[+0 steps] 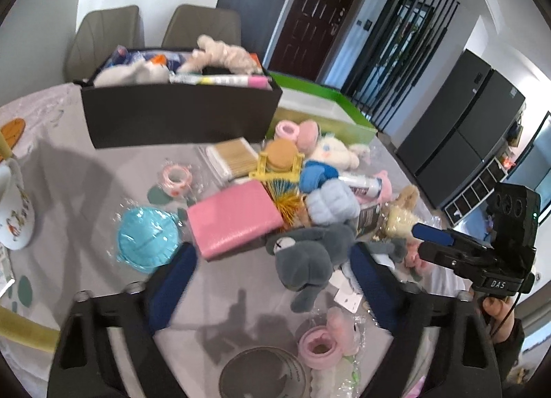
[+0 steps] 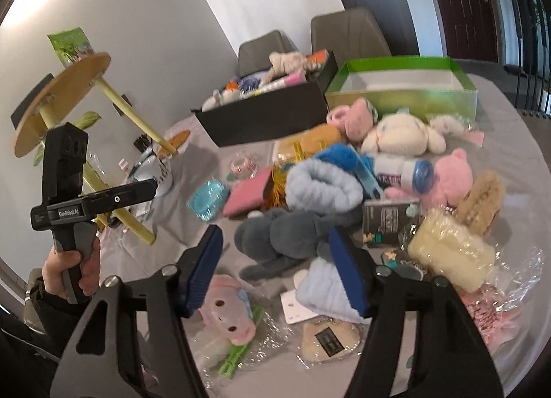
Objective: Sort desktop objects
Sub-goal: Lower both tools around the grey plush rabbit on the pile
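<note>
A pile of toys and small items lies on the grey tablecloth. A grey plush (image 1: 306, 256) (image 2: 286, 232) lies at the pile's near edge. My left gripper (image 1: 272, 267) is open and empty, hovering above the table with the grey plush and a pink wallet (image 1: 234, 217) between its blue pads. My right gripper (image 2: 275, 267) is open and empty, just above the grey plush and a light blue plush (image 2: 323, 291). A black box (image 1: 179, 112) (image 2: 268, 112) holds several sorted items. A green box (image 2: 403, 88) (image 1: 330, 105) stands beside it.
A blue mask (image 1: 148, 237), tape roll (image 1: 176, 177), cotton swabs (image 1: 234, 156), white plush (image 2: 403, 134), pink plush (image 2: 451, 174) and tube (image 2: 403, 169) lie about. A wooden stand (image 2: 65, 98) and mug (image 1: 13, 212) are at the left. Chairs (image 1: 203, 24) stand behind the table.
</note>
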Available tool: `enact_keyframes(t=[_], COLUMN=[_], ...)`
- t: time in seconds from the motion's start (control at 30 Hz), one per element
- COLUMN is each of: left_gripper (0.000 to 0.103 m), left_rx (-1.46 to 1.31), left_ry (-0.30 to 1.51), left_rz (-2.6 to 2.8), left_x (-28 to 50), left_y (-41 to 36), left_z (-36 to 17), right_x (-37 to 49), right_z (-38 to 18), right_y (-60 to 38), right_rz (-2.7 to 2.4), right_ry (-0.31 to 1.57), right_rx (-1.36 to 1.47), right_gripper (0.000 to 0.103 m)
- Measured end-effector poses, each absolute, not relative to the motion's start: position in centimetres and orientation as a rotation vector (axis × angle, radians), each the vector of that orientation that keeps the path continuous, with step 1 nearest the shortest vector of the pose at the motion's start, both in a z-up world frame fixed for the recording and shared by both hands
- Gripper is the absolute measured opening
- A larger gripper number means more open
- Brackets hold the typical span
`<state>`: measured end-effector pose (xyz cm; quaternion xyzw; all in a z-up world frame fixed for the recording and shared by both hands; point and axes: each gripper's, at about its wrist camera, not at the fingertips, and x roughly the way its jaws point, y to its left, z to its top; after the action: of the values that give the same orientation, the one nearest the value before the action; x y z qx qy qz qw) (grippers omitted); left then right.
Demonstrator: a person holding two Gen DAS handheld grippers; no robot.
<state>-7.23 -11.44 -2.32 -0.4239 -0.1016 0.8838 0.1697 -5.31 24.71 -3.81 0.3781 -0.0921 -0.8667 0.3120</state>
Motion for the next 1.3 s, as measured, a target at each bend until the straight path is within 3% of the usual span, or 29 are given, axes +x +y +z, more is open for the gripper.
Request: enact_keyframes(t=[0.17, 1.3], left_gripper=[0.073, 0.073], left_rx=[-1.271, -1.492], left_ry=[-0.288, -0.267], left_rz=[2.465, 2.219], left_x=[-8.0, -11.8], left_y=[-10.6, -6.3], left_z=[-4.4, -11.0], right_x=[-6.1, -11.8], right_z=[-5.2, -10.4], right_y=[24.4, 21.0], right_rz=[-2.257, -2.129], right_ry=[-0.236, -0.179], right_rx=[1.044, 1.257], right_gripper=[0.062, 0.057])
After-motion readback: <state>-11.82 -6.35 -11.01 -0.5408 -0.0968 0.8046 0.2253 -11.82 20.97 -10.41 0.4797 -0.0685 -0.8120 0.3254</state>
